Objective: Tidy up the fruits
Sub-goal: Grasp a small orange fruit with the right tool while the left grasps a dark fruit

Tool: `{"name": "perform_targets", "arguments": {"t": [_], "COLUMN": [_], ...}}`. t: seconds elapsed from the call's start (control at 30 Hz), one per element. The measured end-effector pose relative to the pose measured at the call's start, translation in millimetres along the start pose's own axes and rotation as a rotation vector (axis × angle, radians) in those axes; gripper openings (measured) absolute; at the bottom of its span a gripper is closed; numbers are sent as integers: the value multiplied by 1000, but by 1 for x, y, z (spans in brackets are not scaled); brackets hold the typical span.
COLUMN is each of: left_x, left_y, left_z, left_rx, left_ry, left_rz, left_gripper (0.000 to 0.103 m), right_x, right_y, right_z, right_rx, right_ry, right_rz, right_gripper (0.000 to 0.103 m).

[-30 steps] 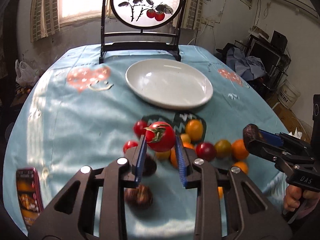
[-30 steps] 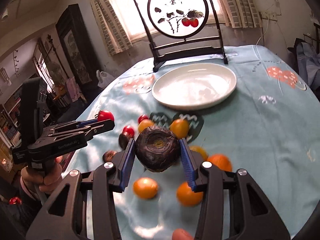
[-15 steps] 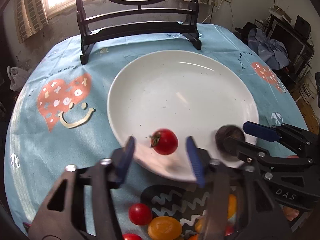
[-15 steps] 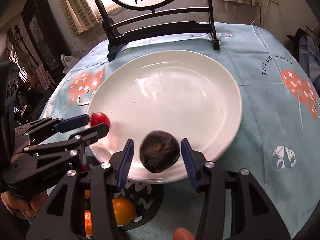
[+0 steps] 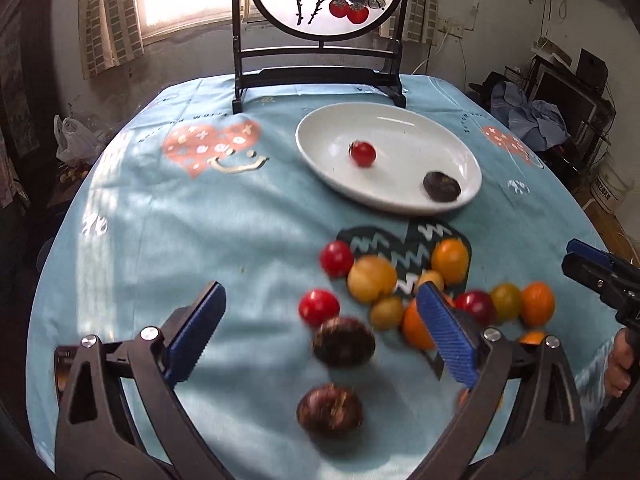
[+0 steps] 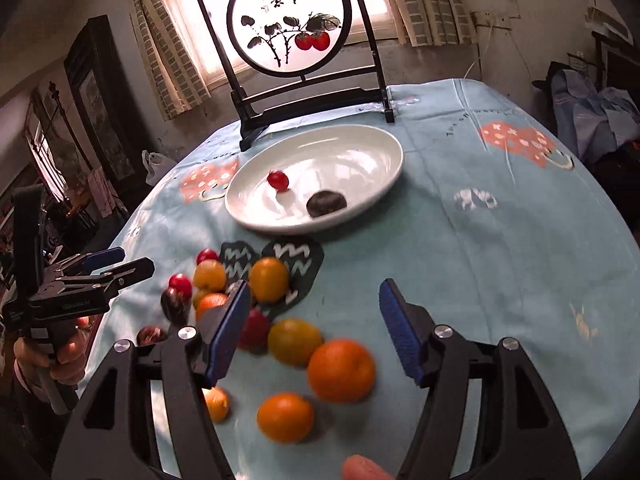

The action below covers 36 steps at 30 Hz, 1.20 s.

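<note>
Two fruits already lie in the plate [image 5: 400, 204]: a red tomato [image 5: 362, 153] near its middle and a dark chestnut [image 5: 441, 187] by the near rim. The rest sit on the table [image 5: 160, 248], most of them in a loose cluster just this side of the plate.

My left jaws [image 5: 320, 336] have just been opening and stand wide with nothing between the pads; below them lie two more dark chestnuts [image 5: 343, 342], blurred, one nearer me than the other. My right jaws [image 6: 314, 330] have also just been opening, and stand about half open and empty above an orange [image 6: 341, 370] and a yellow tomato [image 6: 294, 340].

To pick well, I judge each hand should centre on one fruit standing clear of its neighbours, come down straddling it, and close gently. These are round and smooth, so they will likely roll if nudged. The cluster is tight; the fruits at its edge look easiest.
</note>
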<state>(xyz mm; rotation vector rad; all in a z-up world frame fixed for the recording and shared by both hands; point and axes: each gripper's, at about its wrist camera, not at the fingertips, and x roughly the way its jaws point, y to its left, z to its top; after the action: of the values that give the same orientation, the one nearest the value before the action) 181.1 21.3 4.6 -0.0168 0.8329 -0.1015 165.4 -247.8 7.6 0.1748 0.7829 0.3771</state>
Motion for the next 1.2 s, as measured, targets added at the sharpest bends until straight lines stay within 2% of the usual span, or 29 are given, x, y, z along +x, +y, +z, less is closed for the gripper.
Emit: {"name": "perform_targets", "arguments": {"t": [0.17, 0.33, 0.43, 0.5, 0.6, 0.63, 0.73, 0.87, 0.93, 1.2], "left_x": [-23, -30, -37, -35, -37, -38, -38, -36, -36, -25], "left_y": [9, 7, 6, 3, -5, -6, -7, -3, 1, 14], "left_z": [-61, -91, -92, -93, -95, -96, -96, -94, -94, -89], "left_rx": [-13, 10, 24, 32, 84, 93, 100, 76, 56, -28], "left_ry": [-16, -39, -93, -89, -102, -106, -107, -95, -93, -46], "left_rz": [-10, -23, -27, 11, -2, 0, -7, -24, -41, -83], "left_gripper": [98, 98, 98, 98, 98, 98, 98, 98, 98, 95], "right_x": [-18, -3, 0, 2, 9, 11, 15, 19, 21, 16], "right_y": [9, 9, 11, 13, 14, 15, 18, 17, 14, 8], "right_z": [-54, -76, -77, -74, -73, -73, -73, -72, -71, -71], "right_rx": [23, 46, 39, 41, 44, 41, 35, 59, 76, 109], "right_ry": [32, 94, 88, 73, 83, 92, 102, 116, 121, 97], "right_rz": [27, -13, -39, -44, -53, -53, -37, -13, -10, 18], "right_gripper": [67, 67, 67, 66, 56, 50, 48, 46, 39, 39]}}
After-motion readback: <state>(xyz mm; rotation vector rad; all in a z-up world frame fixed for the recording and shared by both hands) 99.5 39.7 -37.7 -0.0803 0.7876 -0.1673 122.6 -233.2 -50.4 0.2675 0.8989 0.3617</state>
